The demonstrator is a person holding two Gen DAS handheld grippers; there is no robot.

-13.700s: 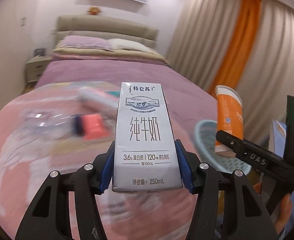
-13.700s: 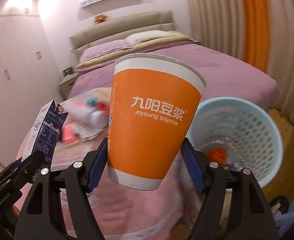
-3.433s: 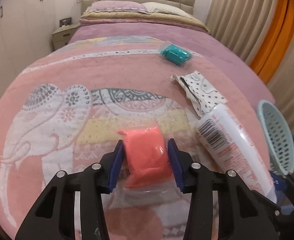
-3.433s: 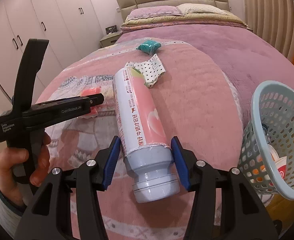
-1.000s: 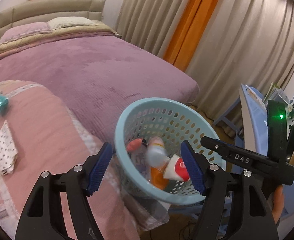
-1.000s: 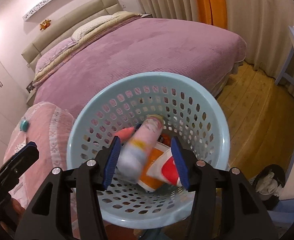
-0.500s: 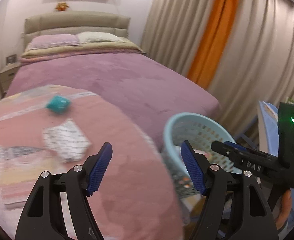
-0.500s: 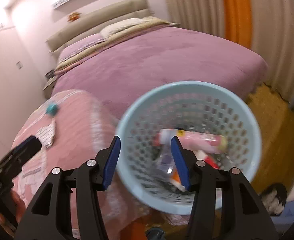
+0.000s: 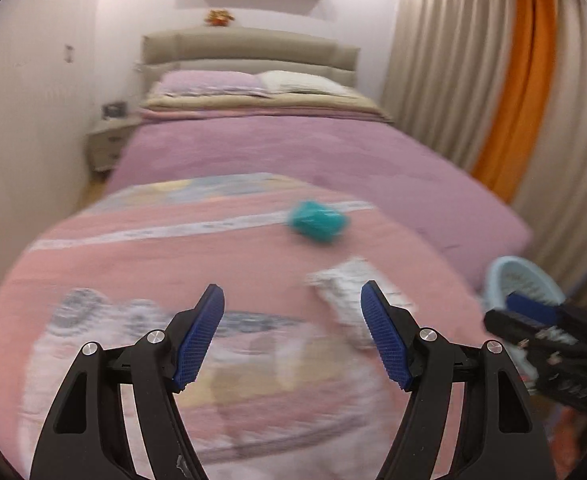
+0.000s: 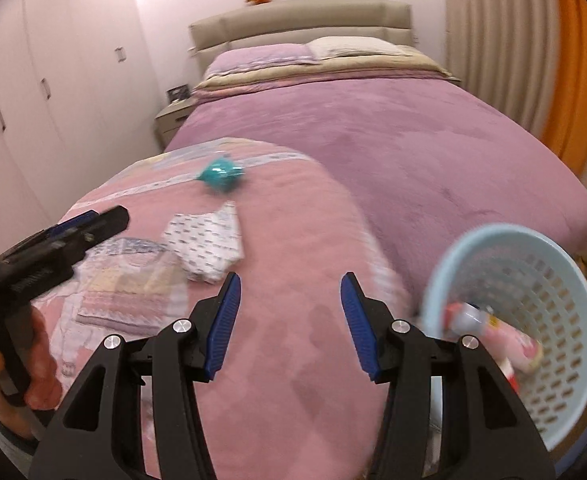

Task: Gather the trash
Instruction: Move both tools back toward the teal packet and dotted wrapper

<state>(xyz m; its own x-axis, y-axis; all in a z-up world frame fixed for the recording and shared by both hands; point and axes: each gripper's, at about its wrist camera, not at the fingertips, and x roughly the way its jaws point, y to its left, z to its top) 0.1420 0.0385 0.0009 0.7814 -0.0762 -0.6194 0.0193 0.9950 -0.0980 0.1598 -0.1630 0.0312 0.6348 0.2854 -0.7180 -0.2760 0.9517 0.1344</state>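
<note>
A teal crumpled wrapper (image 9: 318, 222) lies on the pink blanket (image 9: 141, 264); it also shows in the right wrist view (image 10: 219, 174). A white dotted wrapper (image 9: 343, 294) lies nearer, also seen in the right wrist view (image 10: 207, 246). The light blue basket (image 10: 533, 264) stands at the bed's right edge and holds a pink bottle (image 10: 501, 340). My left gripper (image 9: 292, 336) is open and empty over the blanket. My right gripper (image 10: 287, 320) is open and empty, left of the basket.
The purple bed (image 10: 393, 132) runs back to pillows and a headboard. A nightstand (image 9: 107, 146) and white wardrobes (image 10: 33, 80) stand on the left. Beige and orange curtains (image 9: 513, 80) hang on the right.
Both grippers have swung left from the basket toward the pink blanket. The two wrappers now lie ahead of them. Both stay open and empty.
</note>
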